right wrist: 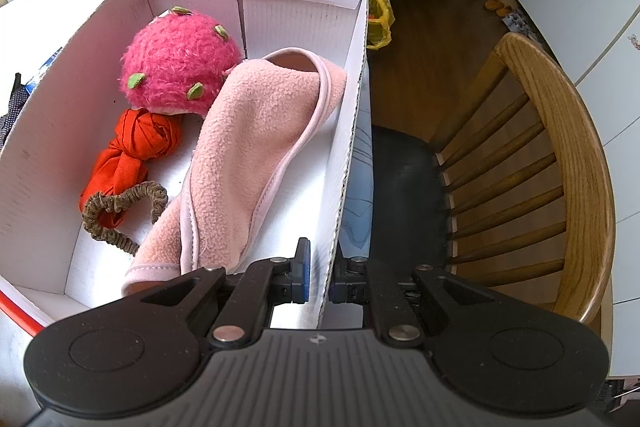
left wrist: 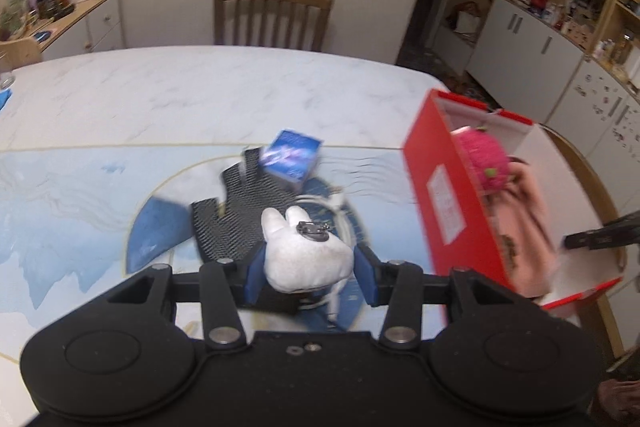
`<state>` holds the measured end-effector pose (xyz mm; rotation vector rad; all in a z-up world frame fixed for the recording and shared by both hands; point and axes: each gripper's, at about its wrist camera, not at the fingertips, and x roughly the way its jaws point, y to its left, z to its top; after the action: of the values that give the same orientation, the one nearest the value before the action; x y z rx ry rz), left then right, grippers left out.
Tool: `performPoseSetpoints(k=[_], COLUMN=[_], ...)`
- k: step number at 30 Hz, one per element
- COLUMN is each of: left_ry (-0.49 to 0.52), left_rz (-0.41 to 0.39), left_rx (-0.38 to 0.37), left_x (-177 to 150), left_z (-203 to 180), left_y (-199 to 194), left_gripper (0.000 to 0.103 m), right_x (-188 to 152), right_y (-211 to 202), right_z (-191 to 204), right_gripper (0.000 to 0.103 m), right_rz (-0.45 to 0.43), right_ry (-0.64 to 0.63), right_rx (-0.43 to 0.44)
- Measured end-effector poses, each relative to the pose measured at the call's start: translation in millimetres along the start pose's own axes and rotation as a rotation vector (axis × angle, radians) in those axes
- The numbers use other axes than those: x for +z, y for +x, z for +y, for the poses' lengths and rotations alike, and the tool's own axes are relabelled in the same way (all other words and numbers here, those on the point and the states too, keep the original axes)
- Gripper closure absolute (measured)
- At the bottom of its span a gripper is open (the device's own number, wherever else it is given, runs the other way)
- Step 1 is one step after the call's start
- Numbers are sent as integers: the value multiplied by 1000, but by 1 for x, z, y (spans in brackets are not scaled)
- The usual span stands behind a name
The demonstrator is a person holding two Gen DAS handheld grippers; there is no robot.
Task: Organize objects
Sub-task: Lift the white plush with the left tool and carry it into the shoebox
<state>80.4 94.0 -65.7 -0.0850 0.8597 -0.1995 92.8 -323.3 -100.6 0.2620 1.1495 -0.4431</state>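
The left gripper (left wrist: pixel 308 267) held a small white plush toy with a metal key-ring clasp (left wrist: pixel 306 255); its blue-padded fingers (left wrist: pixel 366 279) pinched the toy's sides, clear of the marble-patterned counter (left wrist: pixel 160 99). The landmark was the red cardboard box with a white interior (left wrist: pixel 440 187), standing at the counter's right edge. To the left of the box, on the counter, lay a black textured glove (left wrist: pixel 236 215), a small blue printed carton (left wrist: pixel 290 159) resting on the glove, and a white cable (left wrist: pixel 340 219).

Inside the box lay a fuzzy pink plush ball with green leaves (right wrist: pixel 180 63), a pink fleece cloth (right wrist: pixel 256 147), a knotted red cloth (right wrist: pixel 128 151) and a brown scrunchie (right wrist: pixel 120 211). The right gripper (right wrist: pixel 320 279) had its fingers (right wrist: pixel 302 271) pressed together on the box's right wall (right wrist: pixel 352 131).
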Motion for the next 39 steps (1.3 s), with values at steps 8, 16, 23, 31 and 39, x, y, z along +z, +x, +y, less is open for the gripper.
performPoseSetpoints(k=[8,16,23,31,39], left_ry=[96,226,309,353,403], left_rz=[-12,9,44,114,164], left_rx=[-148,-271,-293,-251,-220], left_x=[20,28,33,38,38], left_z=[-53,-119,-160,-185,-197], left_y=[-11,6,31,81,119], left_gripper=[59,59,59,59,59], right_x=[-1,-2,-3,-2,-3], right_y=[-2,-4,-4,-4,-4], right_z=[-2,-7,-10,-15,-16], right_gripper=[95,95,95,95,95], right_rz=[-2,-3,-5,-5,-5], right_ry=[3,8,6,14,2], right_rx=[19,44,67,99,110])
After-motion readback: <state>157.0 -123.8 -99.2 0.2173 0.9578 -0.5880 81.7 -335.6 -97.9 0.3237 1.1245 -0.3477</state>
